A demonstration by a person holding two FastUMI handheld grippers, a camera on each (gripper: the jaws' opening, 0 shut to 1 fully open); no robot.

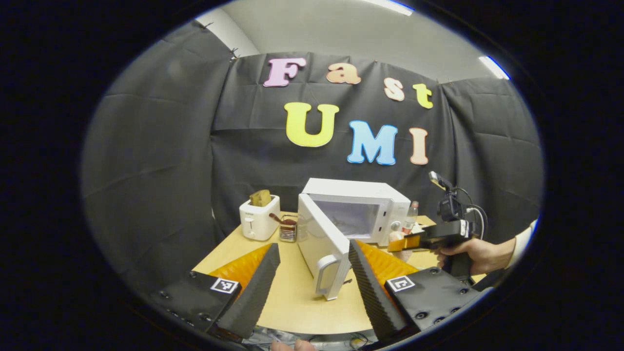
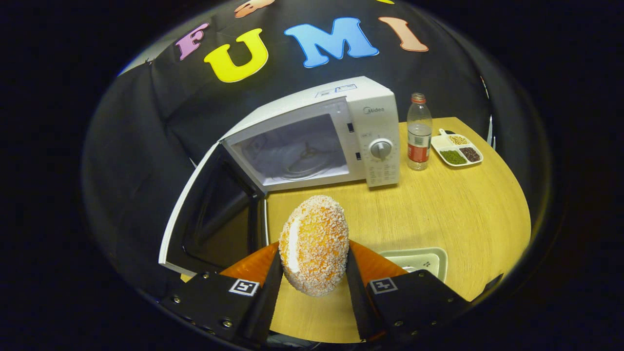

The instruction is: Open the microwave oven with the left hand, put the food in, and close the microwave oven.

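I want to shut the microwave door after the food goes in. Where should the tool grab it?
Grab the white handle on the door's free edge, from the outer side facing the left tool. It is an upright loop standing off the panel, so fingers probably fit around it.

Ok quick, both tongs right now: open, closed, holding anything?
Left tongs: open, holding nothing, by the door handle.
Right tongs: closed on the bun, held up in front of the open microwave.
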